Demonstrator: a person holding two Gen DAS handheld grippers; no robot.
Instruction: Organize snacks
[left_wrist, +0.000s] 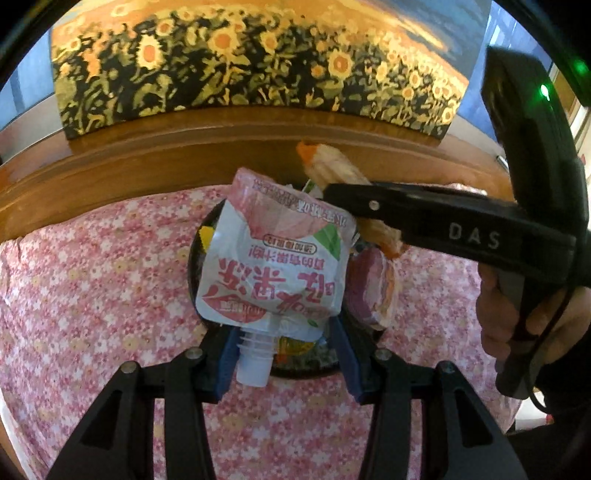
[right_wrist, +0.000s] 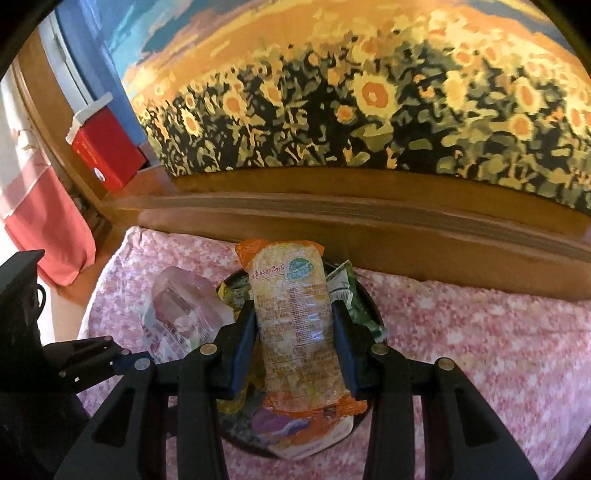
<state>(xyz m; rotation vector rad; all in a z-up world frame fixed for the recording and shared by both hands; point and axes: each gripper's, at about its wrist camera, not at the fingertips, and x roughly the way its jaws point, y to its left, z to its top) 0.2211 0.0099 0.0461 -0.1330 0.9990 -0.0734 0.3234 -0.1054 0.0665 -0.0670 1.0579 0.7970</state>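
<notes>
- The white-and-pink spouted pouch (left_wrist: 275, 266) is pinched near its spout by the left gripper (left_wrist: 282, 360), jaws closed partway on it, above the dark bowl (left_wrist: 194, 258).
- The orange-edged snack packet (right_wrist: 295, 328) is clamped across its width by the right gripper (right_wrist: 293, 354), over the same bowl.
- Both packs are best lowered one at a time, so that the bowl's snacks are not pushed out onto the pink floral cloth (left_wrist: 92, 280).

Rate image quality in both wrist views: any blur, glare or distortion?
Left wrist view: strong fisheye bending of the wooden ledge; print on the white-and-pink spouted drink pouch is sharp.
Right wrist view: blown-out light at left edge, glare on the clear orange-ended snack packet, pink floral cloth soft.
</notes>
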